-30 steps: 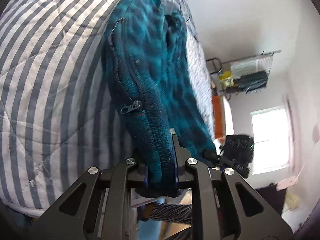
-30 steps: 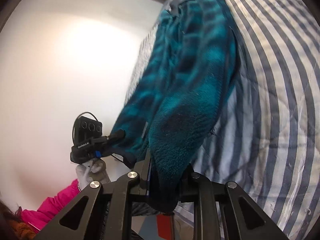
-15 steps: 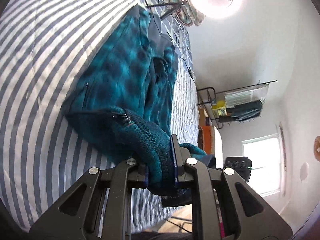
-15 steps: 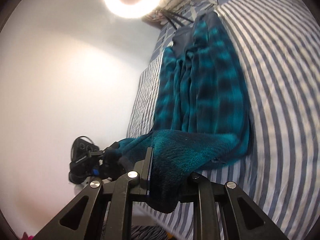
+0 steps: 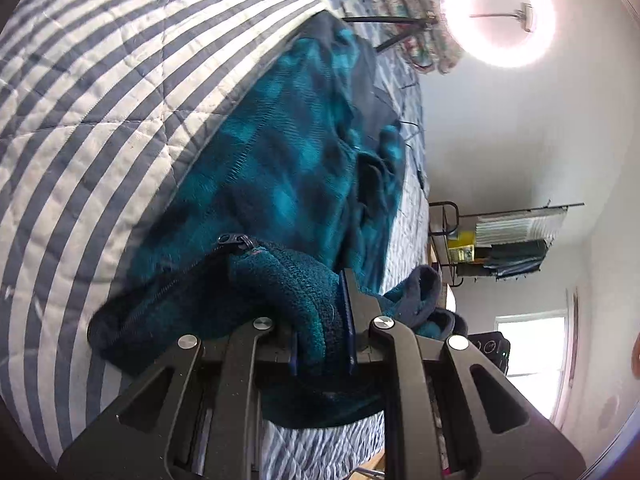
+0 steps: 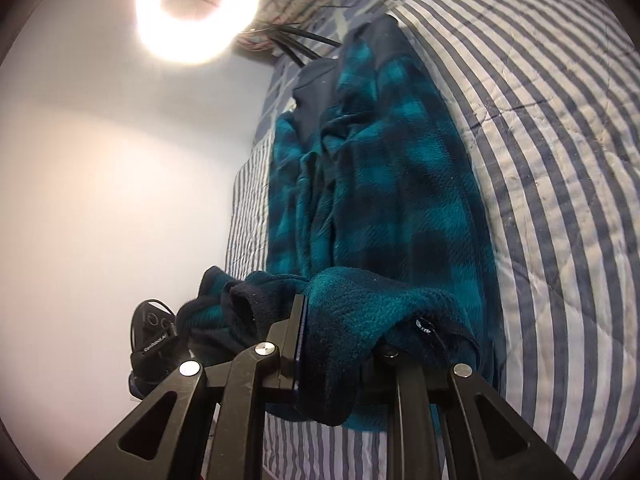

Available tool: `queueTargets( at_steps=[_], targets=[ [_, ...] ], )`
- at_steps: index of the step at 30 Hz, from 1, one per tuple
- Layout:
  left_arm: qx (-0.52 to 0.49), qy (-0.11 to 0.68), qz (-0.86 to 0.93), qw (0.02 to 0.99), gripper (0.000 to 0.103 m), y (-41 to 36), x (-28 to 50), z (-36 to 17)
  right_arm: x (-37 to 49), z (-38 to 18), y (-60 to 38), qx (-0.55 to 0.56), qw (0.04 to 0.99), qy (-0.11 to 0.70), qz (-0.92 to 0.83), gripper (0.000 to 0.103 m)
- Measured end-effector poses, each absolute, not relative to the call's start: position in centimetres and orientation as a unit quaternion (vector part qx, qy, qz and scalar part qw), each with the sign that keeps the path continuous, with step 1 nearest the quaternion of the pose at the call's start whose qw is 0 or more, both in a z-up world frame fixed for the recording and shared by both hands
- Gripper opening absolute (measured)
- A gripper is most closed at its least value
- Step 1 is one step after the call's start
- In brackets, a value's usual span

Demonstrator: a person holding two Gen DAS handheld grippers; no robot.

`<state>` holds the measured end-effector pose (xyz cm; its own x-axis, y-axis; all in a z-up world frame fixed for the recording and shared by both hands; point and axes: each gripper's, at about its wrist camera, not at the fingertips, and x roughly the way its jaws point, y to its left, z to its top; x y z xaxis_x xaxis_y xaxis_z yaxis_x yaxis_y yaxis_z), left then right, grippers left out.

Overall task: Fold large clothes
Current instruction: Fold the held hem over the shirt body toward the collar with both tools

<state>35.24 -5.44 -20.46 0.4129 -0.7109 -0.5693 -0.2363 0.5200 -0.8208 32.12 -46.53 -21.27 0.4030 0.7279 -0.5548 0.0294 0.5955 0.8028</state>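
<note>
A teal and dark blue checked fleece jacket (image 5: 288,168) (image 6: 384,184) lies lengthwise on a striped quilt (image 5: 92,92) (image 6: 560,168). My left gripper (image 5: 322,320) is shut on one near corner of its hem, beside the zip puller (image 5: 236,241). My right gripper (image 6: 340,344) is shut on the other near corner. The held hem is lifted and curls over the part of the jacket that lies flat. A sleeve cuff (image 5: 420,288) (image 6: 236,300) hangs between the two grippers. The fleece hides one fingertip of each gripper.
A bright ring light (image 5: 498,14) (image 6: 198,10) on a stand shines beyond the bed's far end, by a floral pillow (image 5: 400,12). A rack of shelves (image 5: 508,236) and a window (image 5: 532,352) stand off the bed's side.
Both grippers have carried the held hem forward along the bed. The jacket, which hung stretched in front of the cameras, now lies flat with its near end folding over.
</note>
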Motion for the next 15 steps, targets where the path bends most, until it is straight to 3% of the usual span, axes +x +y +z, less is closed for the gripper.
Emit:
queueTargets(
  at_steps=[8, 15],
  targets=[
    [-0.479, 0.533, -0.166, 0.677, 0.015, -5.3, 36.5, -23.5, 34.3, -25.4, -48.0, 0.452, 0.692, 0.51, 0.238, 0.025],
    [-0.502, 0.539, -0.18, 0.652, 0.018, -4.7, 36.7, -24.2, 34.1, -24.8, -49.4, 0.476, 0.662, 0.512, 0.27, 0.035]
  ],
)
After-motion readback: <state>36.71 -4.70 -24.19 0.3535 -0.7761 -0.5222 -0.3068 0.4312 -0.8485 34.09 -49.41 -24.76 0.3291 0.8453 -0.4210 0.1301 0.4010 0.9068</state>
